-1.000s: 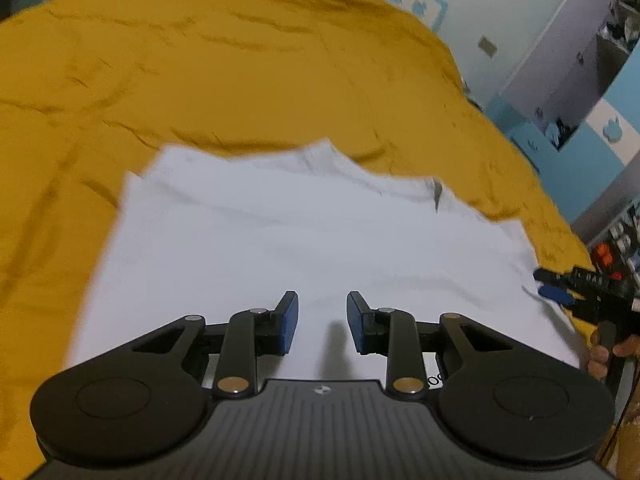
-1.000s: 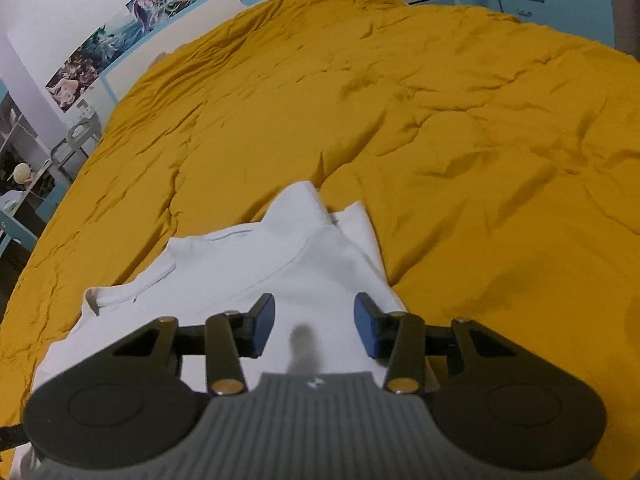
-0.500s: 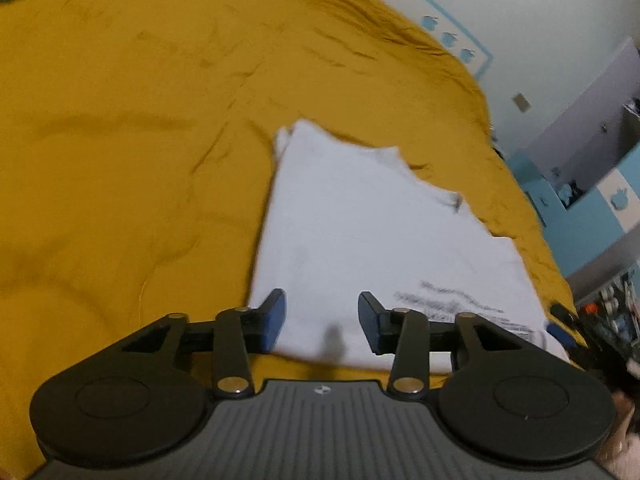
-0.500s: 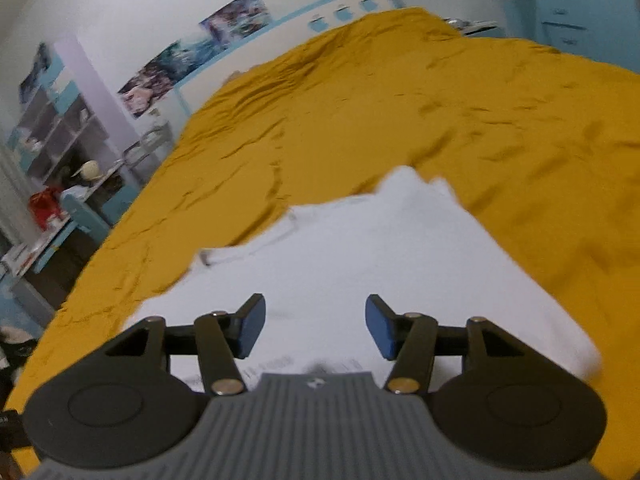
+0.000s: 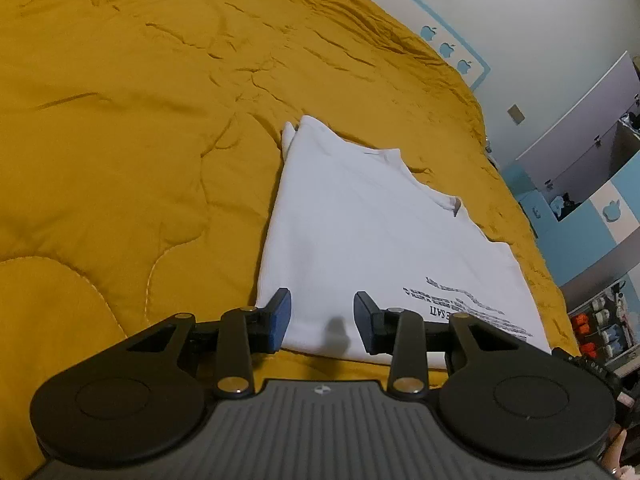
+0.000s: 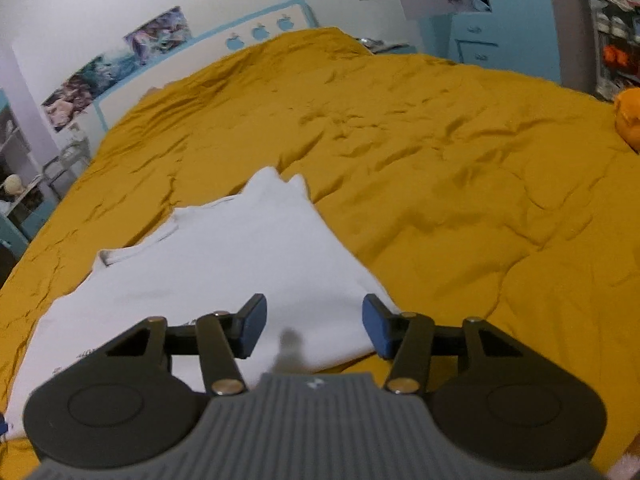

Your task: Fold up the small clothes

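in the left wrist view we see the mustard quilt [image 5: 140, 128] of the bed filling the left side, wrinkled and stitched. right of that lies the white t-shirt [image 5: 360, 232], folded flat on the quilt with its sleeves tucked in, its neckline toward the far side and black printed lettering [image 5: 460, 304] near its right-hand near corner. our left claw [image 5: 322, 318] hangs over the near hem of the shirt with its blue pads spread apart and nothing between them. at the far right edge a dark piece of the other tool shows, too cut off for us to say more. in the right wrist view the shelves [image 6: 24, 188] and wall posters [image 6: 120, 60] stand at the left, then the t-shirt [image 6: 224, 256] spreads from the left edge toward the middle, its folded edge running along the right side. our right claw [image 6: 315, 328] sits above the shirt's near right corner, pads wide apart and empty. the quilt [image 6: 480, 184] runs on to the right, where an orange object [image 6: 628, 120], perhaps a soft toy, rests at the edge.
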`<state>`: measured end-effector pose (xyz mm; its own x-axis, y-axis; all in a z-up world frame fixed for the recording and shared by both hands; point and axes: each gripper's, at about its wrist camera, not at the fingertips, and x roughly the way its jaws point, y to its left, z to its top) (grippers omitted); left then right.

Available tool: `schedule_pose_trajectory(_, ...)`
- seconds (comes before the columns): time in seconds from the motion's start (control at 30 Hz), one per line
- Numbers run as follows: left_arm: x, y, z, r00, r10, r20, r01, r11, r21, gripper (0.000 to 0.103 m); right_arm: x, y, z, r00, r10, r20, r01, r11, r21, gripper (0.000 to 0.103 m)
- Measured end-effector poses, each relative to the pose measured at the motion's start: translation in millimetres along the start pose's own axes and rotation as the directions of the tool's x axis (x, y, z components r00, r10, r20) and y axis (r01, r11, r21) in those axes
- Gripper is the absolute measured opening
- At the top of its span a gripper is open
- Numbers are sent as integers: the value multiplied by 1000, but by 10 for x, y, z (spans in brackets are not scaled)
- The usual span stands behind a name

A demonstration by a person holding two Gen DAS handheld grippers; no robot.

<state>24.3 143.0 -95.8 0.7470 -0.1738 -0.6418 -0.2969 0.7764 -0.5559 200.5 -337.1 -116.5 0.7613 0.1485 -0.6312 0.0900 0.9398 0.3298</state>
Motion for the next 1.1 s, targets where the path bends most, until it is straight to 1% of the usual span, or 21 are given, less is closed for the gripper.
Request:
schedule_pose_trajectory(0.03,-4,3,-7,1000,-3,0,3,1000,-3,44,14,-7,38,1000,-5,4,5,999,42,49)
schedule_pose_trajectory(0.07,-5,5,-8,1000,-4,0,4,1000,-3,44,-28,21,55,1000,3,29,-5,997,81,50)
schedule_pose_trajectory(0.1,-12,4,-15,1000,-4,-1,4,1000,3,44,-69,77,62,998,33,56,-38,995,90,50)
schedule_pose_trajectory(0.13,-16,-10,-21,1000,-2,-2,2,1000,10,44,-97,164,73,994,86,68,-91,993,71,51)
schedule_pose_trajectory(0.17,-12,-15,-21,1000,-1,-2,1,1000,13,44,-81,324,113,987,152,59,-154,987,38,52)
schedule_pose_trajectory(0.2,-9,-18,-21,1000,0,-1,0,1000,16,44,-47,457,140,978,204,39,-205,979,20,55)
schedule_pose_trajectory(0.27,0,-14,-30,1000,0,3,0,1000,21,44,93,756,202,947,321,-19,-321,947,3,56)
schedule_pose_trajectory(0.3,4,-18,-43,1000,1,5,-1,1000,23,44,207,930,238,932,359,-49,-359,933,11,57)
schedule_pose_trajectory(0.37,-5,-27,-70,1000,3,11,-3,999,32,44,469,1241,306,907,410,-99,-409,912,31,57)
schedule_pose_trajectory(0.43,-7,-50,-91,1000,9,15,-9,999,42,44,775,1561,358,891,437,-125,-436,899,32,57)
schedule_pose_trajectory(0.5,-8,-54,-96,1000,11,15,-11,999,41,44,1112,1872,385,883,444,-152,-447,894,12,57)
schedule_pose_trajectory(0.53,-8,-46,-88,1000,9,12,-9,999,36,45,1287,1992,414,886,432,-172,-438,899,4,59)
schedule_pose_trajectory(0.57,-7,-39,-84,1000,5,10,-5,1000,27,45,1482,2154,414,891,407,-200,-415,910,1,60)
schedule_pose_trajectory(0.63,-7,-27,-60,1000,-4,2,4,1000,14,45,1808,2354,404,904,358,-234,-371,929,-11,59)
schedule_pose_trajectory(0.7,-7,1,-46,1000,-16,-3,16,1000,3,45,2069,2478,368,927,288,-240,-304,952,-33,59)
schedule_pose_trajectory(0.73,-7,20,-42,1000,-22,-4,22,1000,-3,45,2155,2532,361,933,268,-242,-283,959,-27,59)
schedule_pose_trajectory(0.8,-1,54,-35,999,-35,-4,35,999,-14,45,2328,2562,338,936,239,-258,-248,969,-1,59)
schedule_pose_trajectory(0.87,5,70,-40,999,-42,-2,42,999,-23,45,2403,2506,307,931,236,-280,-235,971,37,59)
schedule_pose_trajectory(0.93,2,92,-41,999,-48,6,48,998,-45,45,2392,2448,297,927,251,-278,-249,968,43,59)
schedule_pose_trajectory(1.03,8,99,-33,999,-50,7,50,997,-60,45,2219,2383,244,932,247,-265,-250,968,24,59)
schedule_pose_trajectory(1.1,11,86,-38,999,-46,7,46,998,-51,45,2057,2278,185,927,258,-273,-257,966,41,59)
